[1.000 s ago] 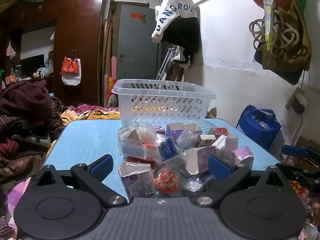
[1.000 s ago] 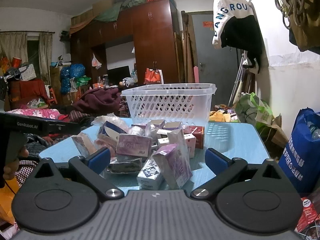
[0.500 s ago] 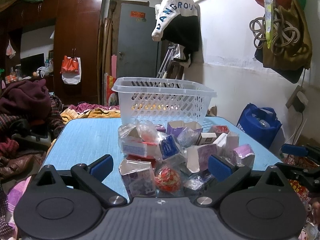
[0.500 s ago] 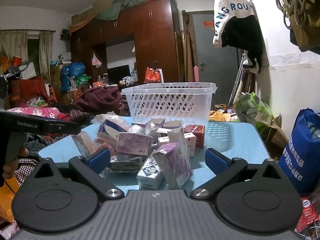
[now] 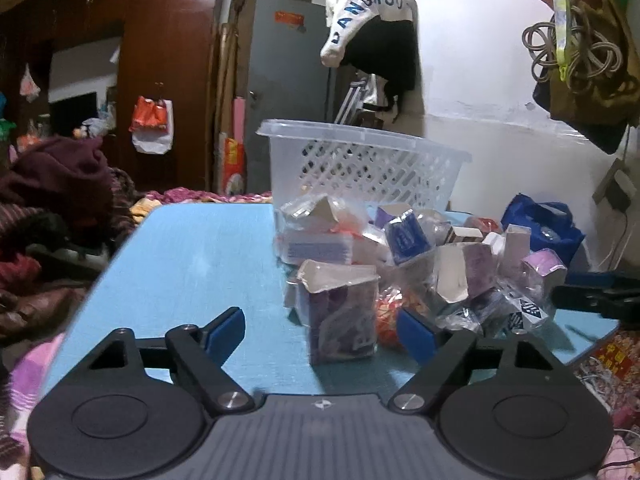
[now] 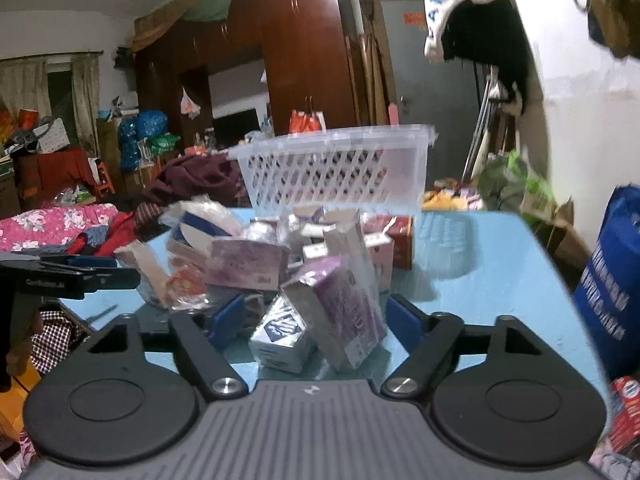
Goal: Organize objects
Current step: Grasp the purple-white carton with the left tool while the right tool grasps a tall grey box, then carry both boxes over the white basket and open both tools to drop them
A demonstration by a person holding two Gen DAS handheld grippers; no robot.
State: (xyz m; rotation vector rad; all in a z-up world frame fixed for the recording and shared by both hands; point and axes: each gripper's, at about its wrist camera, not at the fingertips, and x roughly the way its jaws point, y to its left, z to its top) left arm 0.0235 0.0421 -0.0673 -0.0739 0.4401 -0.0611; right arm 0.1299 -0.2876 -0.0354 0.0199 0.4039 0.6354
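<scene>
Cardboard, light and easily crushed, the torn-open purple carton (image 5: 340,316) stands at the near edge of the heap in front of the white basket (image 5: 360,168) on the blue bench (image 5: 192,264). Left tool (image 5: 320,330) gapes around it; right tool (image 6: 314,318) gapes around another purple box (image 6: 344,312). Best pinched gently across the flat sides.

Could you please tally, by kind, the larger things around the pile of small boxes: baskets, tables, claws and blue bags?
Basket: 1
Table: 1
Claws: 2, the left claw and the right claw
Blue bag: 1
Total: 5
</scene>
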